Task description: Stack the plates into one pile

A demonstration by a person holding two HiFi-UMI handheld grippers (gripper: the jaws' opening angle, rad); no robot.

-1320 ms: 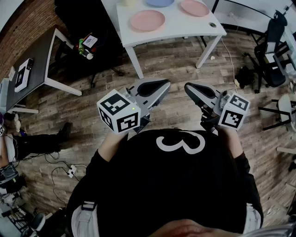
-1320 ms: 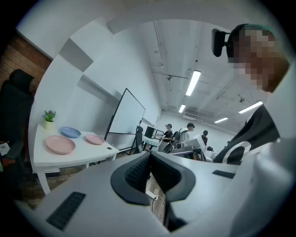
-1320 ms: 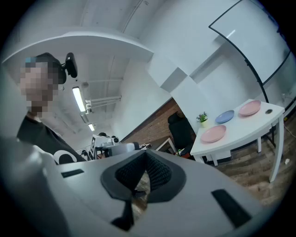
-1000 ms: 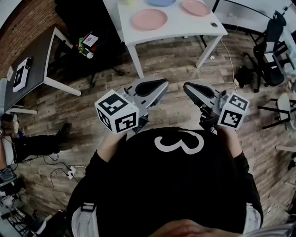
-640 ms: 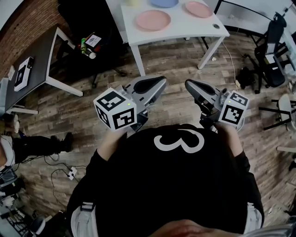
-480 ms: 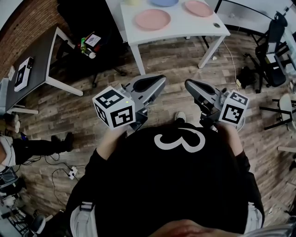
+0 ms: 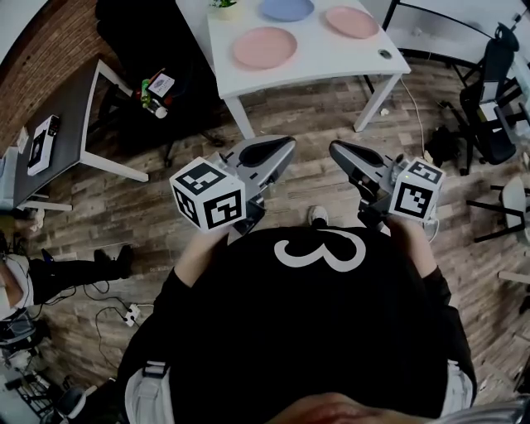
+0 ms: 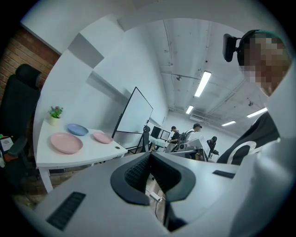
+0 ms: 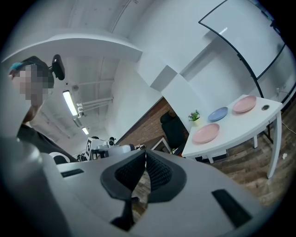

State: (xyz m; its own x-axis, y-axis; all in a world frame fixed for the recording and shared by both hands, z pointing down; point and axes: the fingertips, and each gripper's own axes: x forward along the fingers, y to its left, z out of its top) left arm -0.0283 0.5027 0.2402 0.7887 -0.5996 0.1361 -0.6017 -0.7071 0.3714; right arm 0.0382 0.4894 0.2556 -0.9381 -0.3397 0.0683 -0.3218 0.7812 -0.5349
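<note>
Three plates lie apart on a white table (image 7: 331,51) ahead of me: a large pink plate (image 7: 265,47), a blue plate (image 7: 287,8) and a smaller pink plate (image 7: 351,21). In the left gripper view the large pink plate (image 8: 66,142), the blue plate (image 8: 77,129) and the small pink plate (image 8: 102,137) sit far off at the left. The right gripper view has them at the right: pink plate (image 9: 206,133), blue plate (image 9: 217,114), pink plate (image 9: 244,104). My left gripper (image 7: 286,146) and right gripper (image 7: 335,149) hang over the wooden floor, well short of the table, both shut and empty.
A small potted plant (image 7: 222,5) stands at the table's back corner. A dark desk (image 7: 58,116) and a black chair (image 7: 141,33) are at the left, office chairs (image 7: 489,91) at the right. A whiteboard (image 8: 134,111) stands behind the table. Cables lie on the floor.
The table and plates have slid lower and closer in the head view as I stepped toward them; a shoe now shows between the grippers. Both grippers stay shut.
</note>
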